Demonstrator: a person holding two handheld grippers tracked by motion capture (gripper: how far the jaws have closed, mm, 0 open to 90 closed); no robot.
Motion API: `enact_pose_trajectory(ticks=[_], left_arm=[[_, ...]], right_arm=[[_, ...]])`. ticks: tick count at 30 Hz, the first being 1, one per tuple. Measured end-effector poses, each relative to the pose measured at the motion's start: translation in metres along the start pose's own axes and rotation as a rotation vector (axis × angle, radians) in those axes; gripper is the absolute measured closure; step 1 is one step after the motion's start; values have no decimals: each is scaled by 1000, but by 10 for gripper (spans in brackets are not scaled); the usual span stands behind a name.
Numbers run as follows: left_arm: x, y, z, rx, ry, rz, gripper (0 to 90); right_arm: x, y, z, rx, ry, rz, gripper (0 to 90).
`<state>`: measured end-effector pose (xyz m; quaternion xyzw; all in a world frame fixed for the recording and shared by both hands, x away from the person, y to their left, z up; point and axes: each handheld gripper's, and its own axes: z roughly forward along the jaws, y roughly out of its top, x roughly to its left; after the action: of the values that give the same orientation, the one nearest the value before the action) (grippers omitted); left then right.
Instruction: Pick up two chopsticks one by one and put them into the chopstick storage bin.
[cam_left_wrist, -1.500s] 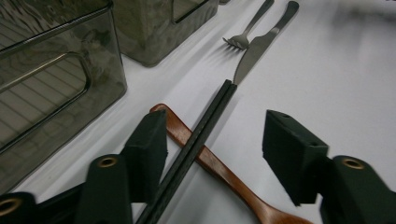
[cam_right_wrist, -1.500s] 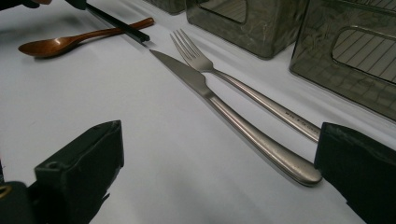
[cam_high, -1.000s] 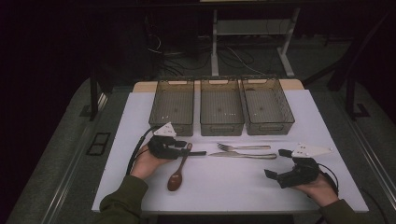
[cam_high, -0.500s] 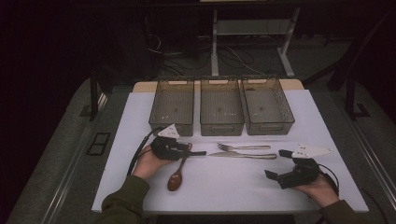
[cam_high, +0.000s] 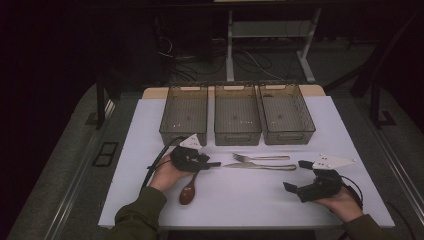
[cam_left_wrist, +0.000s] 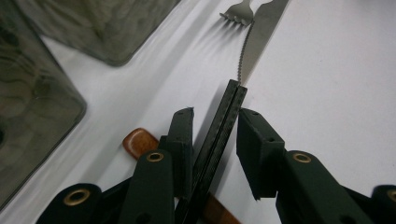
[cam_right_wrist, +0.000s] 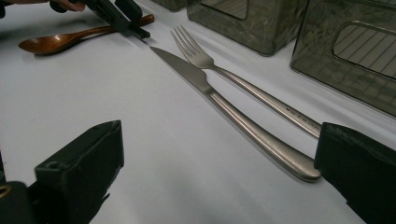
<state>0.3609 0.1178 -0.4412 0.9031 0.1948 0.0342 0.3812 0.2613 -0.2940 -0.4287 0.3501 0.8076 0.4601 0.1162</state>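
- Green sleeve (cam_high: 139, 212) and bare hand come in nearest to us at the left. At the right, the right gripper (cam_high: 296, 175) rests on the white table (cam_high: 240, 207) with its jaws spread wide and nothing between them.
- Just beyond that sleeve lies the wooden spoon (cam_high: 188, 193), bowl toward us and handle pointing away under the left gripper (cam_high: 210, 164). It lies where it lay a second ago, flat on the table.
- Over that handle, the left gripper's jaws have just been closing and now stand partly drawn in. In the left gripper view the brown handle crosses beneath the left jaw and shows between the two lower down, but we see a gap at the pads and no clear pinch.
- We judge the grasp as lined up but not made: the jaws must close further before the spoon can be lifted.
- Past the jaw tips lie the knife (cam_high: 260, 167) and, just behind it, the fork (cam_high: 261, 158), side by side, untouched.
- Farthest off stand three grey bins (cam_high: 237, 136) in a row, which look empty apart from some small specks.
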Motion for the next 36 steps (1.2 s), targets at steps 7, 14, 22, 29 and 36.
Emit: enact_pose_trajectory(ticks=[7, 14, 22, 29, 36], left_arm=[[-2, 0, 6, 28, 1, 1, 655], [-1, 1, 6, 28, 3, -7, 697], [1, 1, 6, 36, 10, -19, 744], [2, 1, 6, 30, 13, -41, 769], [4, 1, 4, 12, 2, -32, 697]], right_arm=[[0, 0, 0, 0, 1, 0, 9], [0, 0, 0, 1, 1, 0, 9], [0, 0, 0, 1, 1, 0, 9], [1, 0, 0, 2, 2, -1, 9], [1, 0, 0, 1, 3, -3, 9]])
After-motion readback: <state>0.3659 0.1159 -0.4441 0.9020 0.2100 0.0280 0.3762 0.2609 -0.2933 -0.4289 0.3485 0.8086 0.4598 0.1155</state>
